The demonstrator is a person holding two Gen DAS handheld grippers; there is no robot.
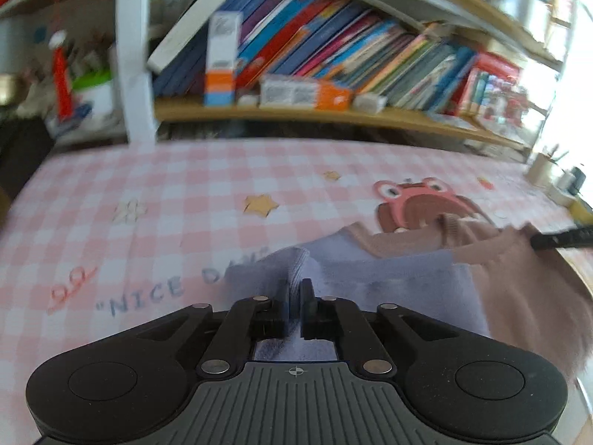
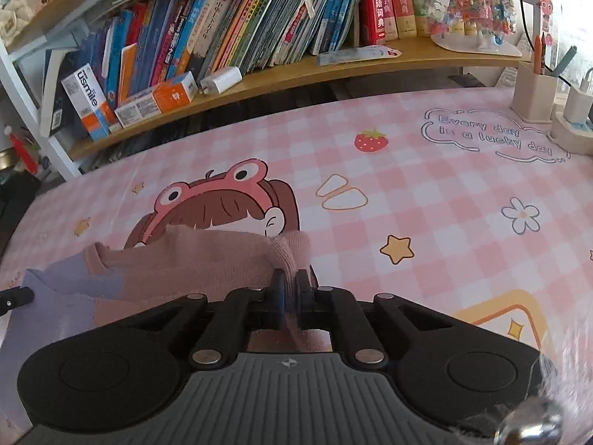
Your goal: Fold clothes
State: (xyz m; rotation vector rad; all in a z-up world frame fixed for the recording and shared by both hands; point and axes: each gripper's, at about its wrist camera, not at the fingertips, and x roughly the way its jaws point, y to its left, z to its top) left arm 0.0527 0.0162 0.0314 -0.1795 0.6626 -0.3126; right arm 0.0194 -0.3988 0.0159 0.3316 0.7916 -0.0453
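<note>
A knitted garment, lavender on one side and dusty pink on the other, lies on the pink checked tablecloth. My left gripper (image 1: 294, 289) is shut on a raised fold of the lavender part (image 1: 389, 285). The pink part (image 1: 519, 289) spreads off to the right of it. In the right wrist view my right gripper (image 2: 291, 282) is shut on a bunched edge of the pink knit (image 2: 207, 256), with the lavender part (image 2: 55, 296) at the left. Each gripper's dark tip shows at the other view's edge: the right one (image 1: 556, 239) and the left one (image 2: 15, 298).
A wooden shelf (image 2: 333, 70) crammed with books runs behind the table. Small boxes (image 2: 155, 100) and a white charger (image 2: 221, 79) sit on its front edge. A pen holder (image 2: 533, 92) and a power strip with plugs (image 2: 572, 126) stand at the table's far right.
</note>
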